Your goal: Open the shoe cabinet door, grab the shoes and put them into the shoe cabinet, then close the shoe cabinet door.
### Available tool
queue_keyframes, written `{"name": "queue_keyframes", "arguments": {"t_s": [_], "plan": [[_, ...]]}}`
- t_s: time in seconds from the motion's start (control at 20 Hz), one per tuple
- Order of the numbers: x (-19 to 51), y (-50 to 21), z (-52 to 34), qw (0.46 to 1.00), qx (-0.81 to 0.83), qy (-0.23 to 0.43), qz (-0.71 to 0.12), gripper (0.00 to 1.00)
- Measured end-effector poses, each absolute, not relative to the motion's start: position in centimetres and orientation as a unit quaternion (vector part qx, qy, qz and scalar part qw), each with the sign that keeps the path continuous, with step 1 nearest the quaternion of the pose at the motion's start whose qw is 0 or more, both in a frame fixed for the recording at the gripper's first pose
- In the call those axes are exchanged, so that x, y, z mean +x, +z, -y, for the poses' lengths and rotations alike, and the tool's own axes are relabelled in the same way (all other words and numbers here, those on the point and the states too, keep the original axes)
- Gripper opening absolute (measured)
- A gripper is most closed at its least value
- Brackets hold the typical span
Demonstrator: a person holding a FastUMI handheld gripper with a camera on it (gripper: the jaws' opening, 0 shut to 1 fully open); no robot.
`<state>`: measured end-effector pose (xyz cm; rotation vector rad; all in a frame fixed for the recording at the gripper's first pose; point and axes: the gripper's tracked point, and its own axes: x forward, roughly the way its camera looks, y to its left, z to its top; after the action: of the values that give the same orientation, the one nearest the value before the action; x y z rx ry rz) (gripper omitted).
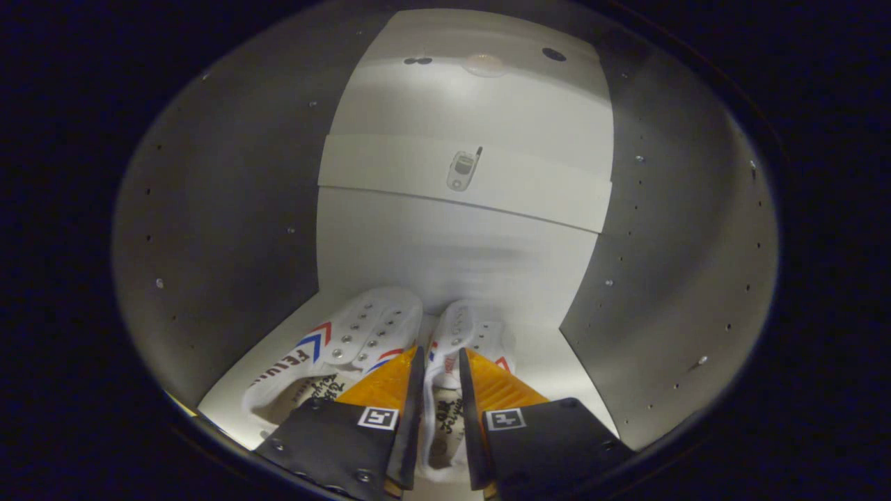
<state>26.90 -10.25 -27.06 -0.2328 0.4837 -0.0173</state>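
I am looking into the shoe cabinet (230,229), whose white back panel (459,257) rises straight ahead. A pair of white canvas shoes (362,334) with red and blue stripes stands on the cabinet floor, toes toward the back panel. My gripper (440,358) is shut on the shoes, its two fingers pinching the inner collar edges of both shoes together. The left shoe lies to the left of the fingers. The right shoe (480,334) lies partly between and beyond them, with its heel hidden by the fingers.
Grey side walls with rows of small shelf-pin holes close in on the left and on the right (668,278). A white cross rail (487,184) with a metal fitting spans the back panel. The white cabinet floor (278,348) shows around the shoes.
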Motion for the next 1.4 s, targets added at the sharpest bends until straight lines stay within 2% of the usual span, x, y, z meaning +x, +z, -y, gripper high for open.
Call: {"name": "queue_keyframes", "arguments": {"t_s": [0.6,1.4], "plan": [[18.8,-20.2,10.2,0.978,-0.101,-0.011,-0.185,0.31],[2.2,-7.6,9.3,0.993,-0.078,0.020,-0.083,0.31]]}}
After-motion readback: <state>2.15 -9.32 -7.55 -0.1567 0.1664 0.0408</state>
